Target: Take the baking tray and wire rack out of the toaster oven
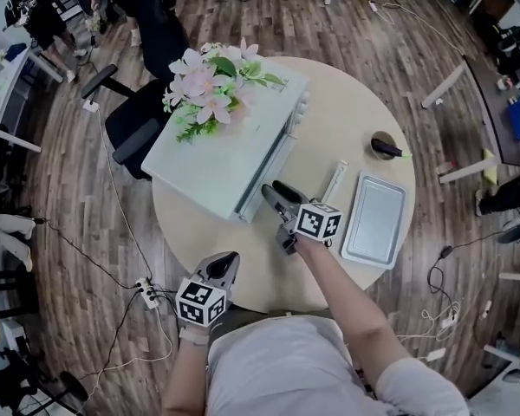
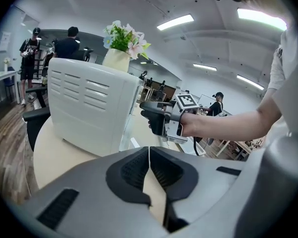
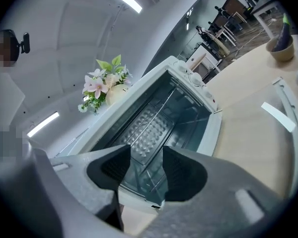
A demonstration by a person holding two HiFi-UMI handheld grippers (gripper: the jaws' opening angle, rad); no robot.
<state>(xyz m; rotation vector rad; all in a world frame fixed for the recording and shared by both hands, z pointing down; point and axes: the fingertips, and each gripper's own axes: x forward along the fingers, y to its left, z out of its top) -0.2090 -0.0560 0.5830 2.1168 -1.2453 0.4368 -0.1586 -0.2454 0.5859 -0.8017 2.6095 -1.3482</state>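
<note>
Status: baking tray (image 1: 375, 221) is already out, flat on the table (image 1: 329, 120) to the right of the toaster oven (image 1: 217, 154). Wire rack (image 3: 165, 108) is not yet out; we see its rods across the cavity above a dimpled floor.

Right gripper (image 3: 146, 152): jaws spread, nothing between them, aimed into the open oven mouth. Left gripper (image 2: 149, 155): pads pressed together at the tips, empty, low at the near table edge, well apart from the oven.

Risks as we judge them:
- Rack is thin wire. With a shallow bite on one rod it likely twists or slips out of the pads.
- If we pull off-axis, the rack can jam in the side rails and drag the whole oven. Nothing braces the oven, and the flowers (image 1: 210, 89) sit on top, so a jerk could tip them.
- The door (image 3: 288, 133) lies open and flat under the pull path. If we come in too low, the jaw knocks the glass or the handle (image 3: 278, 117).
- The tray takes up the landing spot beside the door, so the rack may clatter onto it.

Views:
- Only the right gripper view shows the cavity and rack. The head view looks at the oven top and sees none of the interior.
- Only the head view shows the tray's place, both grippers together, and the small pot (image 1: 384, 146) beyond it.
- The left gripper view gives the vented side wall and the right gripper (image 2: 154, 118) side-on, level with the opening. It shows no rack and no tray.
</note>
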